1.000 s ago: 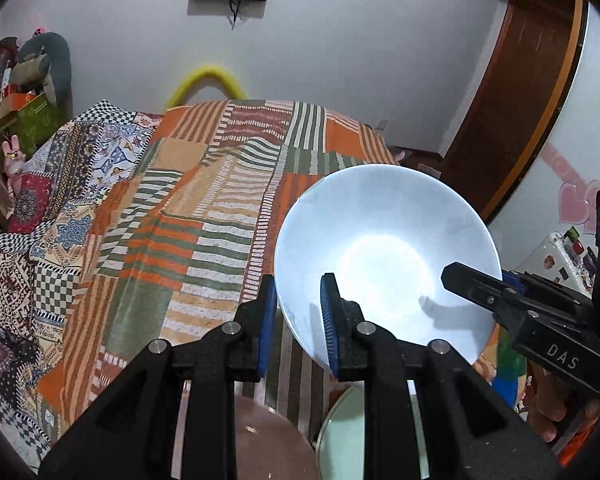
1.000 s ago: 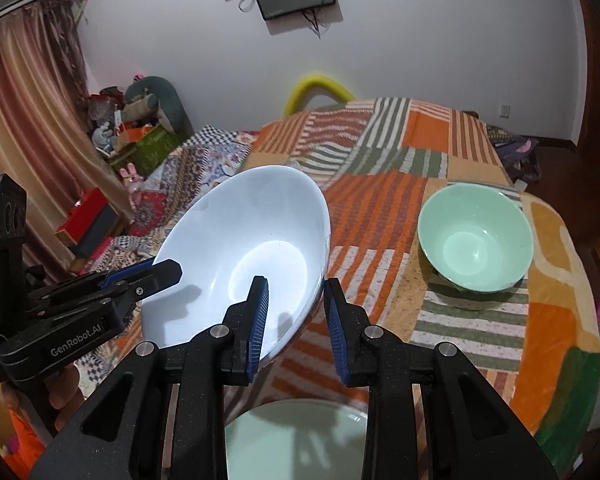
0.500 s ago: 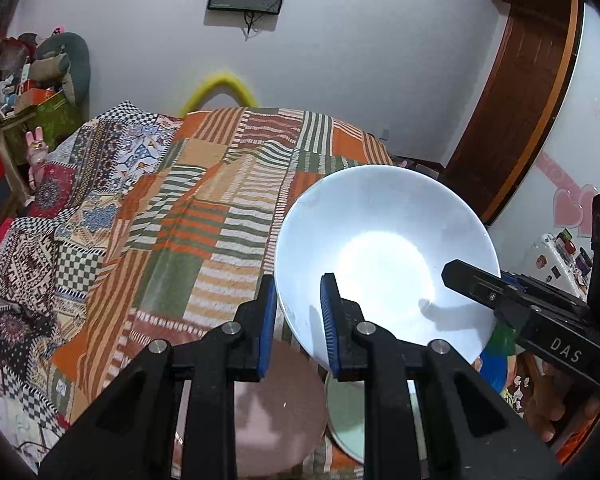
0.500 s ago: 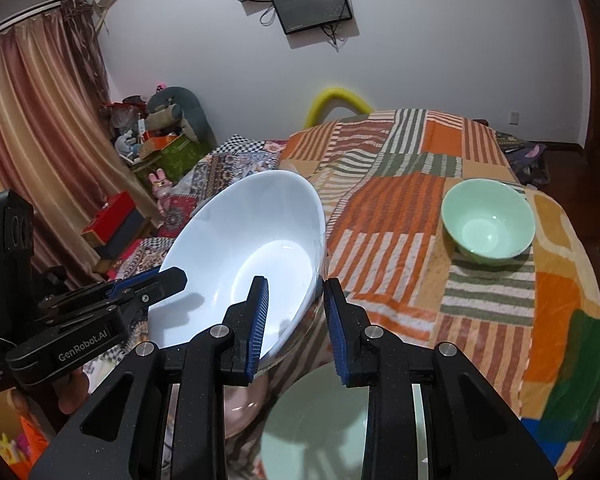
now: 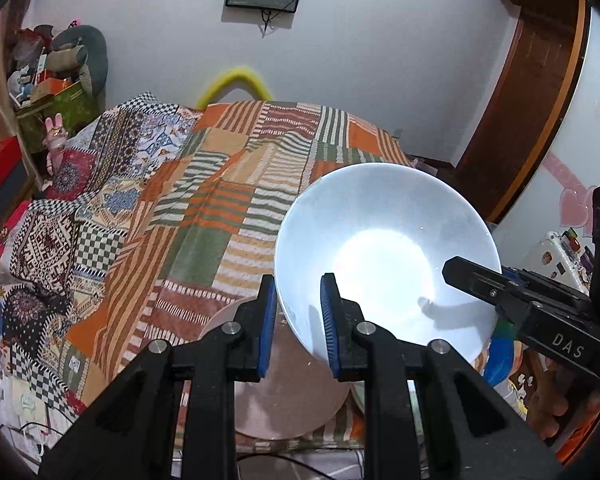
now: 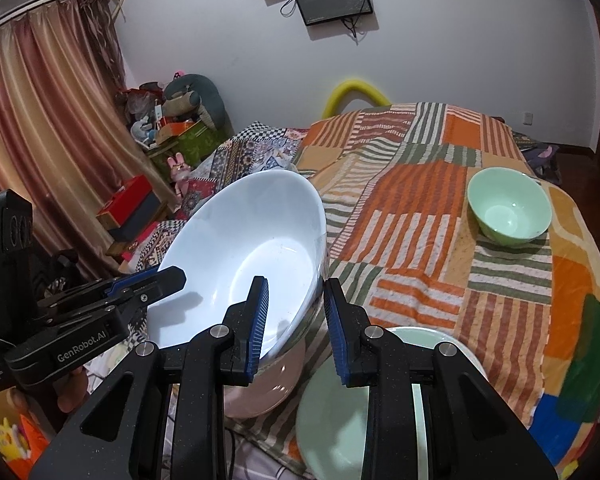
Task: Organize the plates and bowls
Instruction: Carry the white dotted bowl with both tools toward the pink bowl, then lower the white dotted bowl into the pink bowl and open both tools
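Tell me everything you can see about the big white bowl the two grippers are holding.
The white bowl is wide, smooth and glossy, ceramic-looking, empty, with a bright glare on its bottom. It is held tilted in the air above the pink plate and green plate, touching neither. The left gripper clamps one side of its rim, the right gripper the opposite side.

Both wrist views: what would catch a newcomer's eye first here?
The large white bowl dominates, held in the air by both grippers, the left gripper and the right gripper each clamped on its rim at opposite sides. Beneath it on the striped patchwork blanket lie a pink plate and a pale green plate; a small green bowl sits farther back.
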`<action>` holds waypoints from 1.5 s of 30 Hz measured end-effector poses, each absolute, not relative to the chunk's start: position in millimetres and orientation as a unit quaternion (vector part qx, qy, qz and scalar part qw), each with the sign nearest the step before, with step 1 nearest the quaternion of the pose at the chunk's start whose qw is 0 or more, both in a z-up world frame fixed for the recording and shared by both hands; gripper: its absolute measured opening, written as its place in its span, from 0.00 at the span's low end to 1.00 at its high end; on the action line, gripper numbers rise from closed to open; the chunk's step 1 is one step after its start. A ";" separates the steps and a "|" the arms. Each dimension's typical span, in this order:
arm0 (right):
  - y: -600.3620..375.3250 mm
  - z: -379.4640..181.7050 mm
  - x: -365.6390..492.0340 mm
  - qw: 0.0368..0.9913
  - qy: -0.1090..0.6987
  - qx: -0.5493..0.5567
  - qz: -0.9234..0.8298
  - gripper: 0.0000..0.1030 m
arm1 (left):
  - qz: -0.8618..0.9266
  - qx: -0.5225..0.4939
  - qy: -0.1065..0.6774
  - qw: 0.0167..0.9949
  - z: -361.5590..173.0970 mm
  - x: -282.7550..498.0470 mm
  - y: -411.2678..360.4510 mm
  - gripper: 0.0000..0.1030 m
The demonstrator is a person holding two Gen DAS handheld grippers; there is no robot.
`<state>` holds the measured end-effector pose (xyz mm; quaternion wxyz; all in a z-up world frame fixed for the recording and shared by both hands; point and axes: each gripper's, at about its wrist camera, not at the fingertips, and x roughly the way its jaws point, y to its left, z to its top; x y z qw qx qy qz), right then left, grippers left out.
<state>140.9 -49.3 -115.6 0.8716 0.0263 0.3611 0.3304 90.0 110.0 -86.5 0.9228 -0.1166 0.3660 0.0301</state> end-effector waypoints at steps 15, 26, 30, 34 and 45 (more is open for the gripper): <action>-15.3 -150.3 128.6 0.844 0.412 0.000 0.343 0.26 | 0.068 -0.131 0.414 0.898 -130.1 80.4 138.0 0.21; 7.9 -179.9 126.3 0.821 0.453 -0.019 0.348 0.25 | 0.094 -0.138 0.447 0.879 -165.0 84.0 158.0 0.21; 13.2 -191.1 126.5 0.812 0.469 -0.025 0.347 0.25 | 0.097 -0.139 0.459 0.872 -176.8 84.7 160.1 0.21; 14.9 -197.8 127.5 0.807 0.479 -0.027 0.345 0.25 | 0.097 -0.145 0.468 0.867 -185.2 86.4 163.1 0.21; 22.8 -211.4 130.5 0.796 0.497 -0.038 0.343 0.25 | 0.104 -0.154 0.486 0.854 -203.1 90.2 170.2 0.21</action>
